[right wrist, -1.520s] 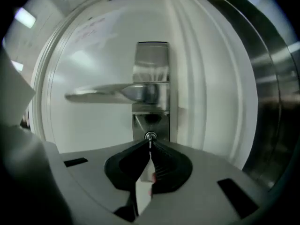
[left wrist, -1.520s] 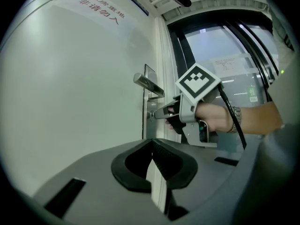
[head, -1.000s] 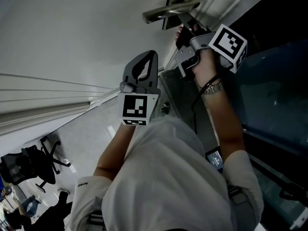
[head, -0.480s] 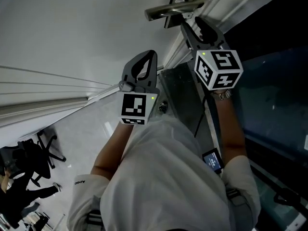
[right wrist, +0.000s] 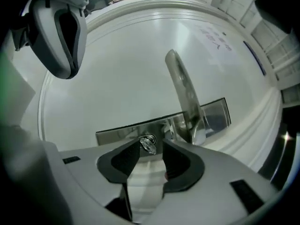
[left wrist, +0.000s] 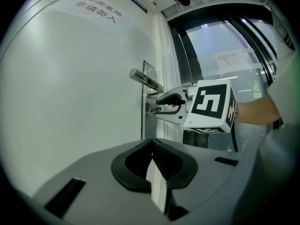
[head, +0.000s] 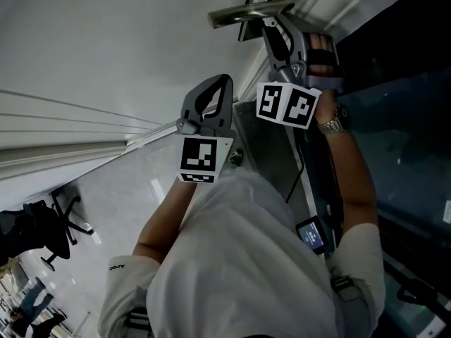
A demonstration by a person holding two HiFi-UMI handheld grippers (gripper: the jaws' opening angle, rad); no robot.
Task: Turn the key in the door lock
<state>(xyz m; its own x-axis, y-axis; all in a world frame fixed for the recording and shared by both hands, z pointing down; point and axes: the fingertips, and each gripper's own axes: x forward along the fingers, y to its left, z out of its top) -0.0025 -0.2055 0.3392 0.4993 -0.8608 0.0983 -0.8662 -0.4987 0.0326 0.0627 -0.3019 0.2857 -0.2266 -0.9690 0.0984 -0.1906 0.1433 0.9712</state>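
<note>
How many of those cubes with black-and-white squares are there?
2. One cube sits on the left gripper, mid head view; the other cube is on the right gripper, by the door handle. None seems hidden.

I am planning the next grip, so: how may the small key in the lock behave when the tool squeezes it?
The key is small, shiny metal: likely stiff, but it may slip in a loose grip. It sits in the lock, so it probably turns rather than moves aside. The right tool stands open around it.
</note>
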